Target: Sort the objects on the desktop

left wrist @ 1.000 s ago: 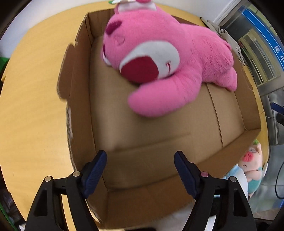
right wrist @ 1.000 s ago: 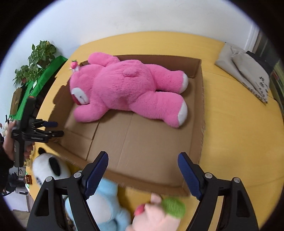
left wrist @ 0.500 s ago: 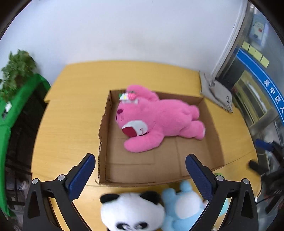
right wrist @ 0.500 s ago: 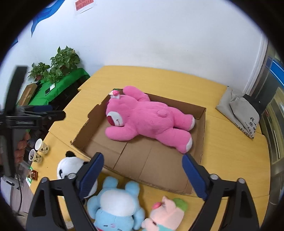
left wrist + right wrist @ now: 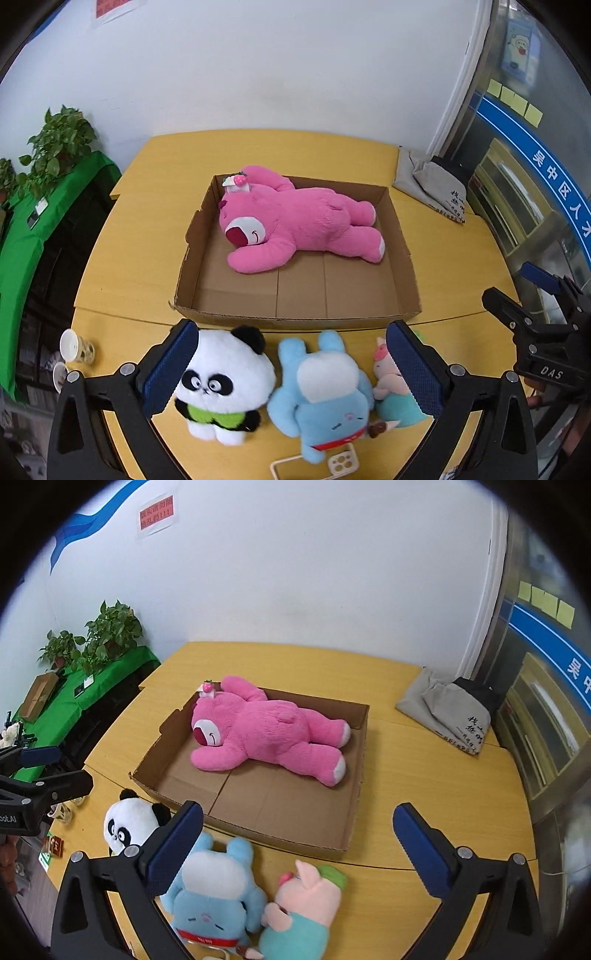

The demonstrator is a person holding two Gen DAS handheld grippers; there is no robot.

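Both grippers, left gripper point(image 5: 291, 365) and right gripper point(image 5: 297, 845), hang spread wide and empty above the table's near edge.

Inside the cardboard box point(image 5: 295, 314) lies the pink bear point(image 5: 299, 225) on its side. On the yellow table point(image 5: 147, 206) before it sit the panda point(image 5: 221, 384), blue plush point(image 5: 321, 391) and pig plush point(image 5: 306, 901).

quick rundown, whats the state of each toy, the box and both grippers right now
pink bear: lying on its side inside the box
cardboard box: open-topped, near half bare
panda: upright on the table, outside the box
blue plush: lying on the table
pig plush: on the table beside the blue plush
left gripper: open, empty
right gripper: open, empty
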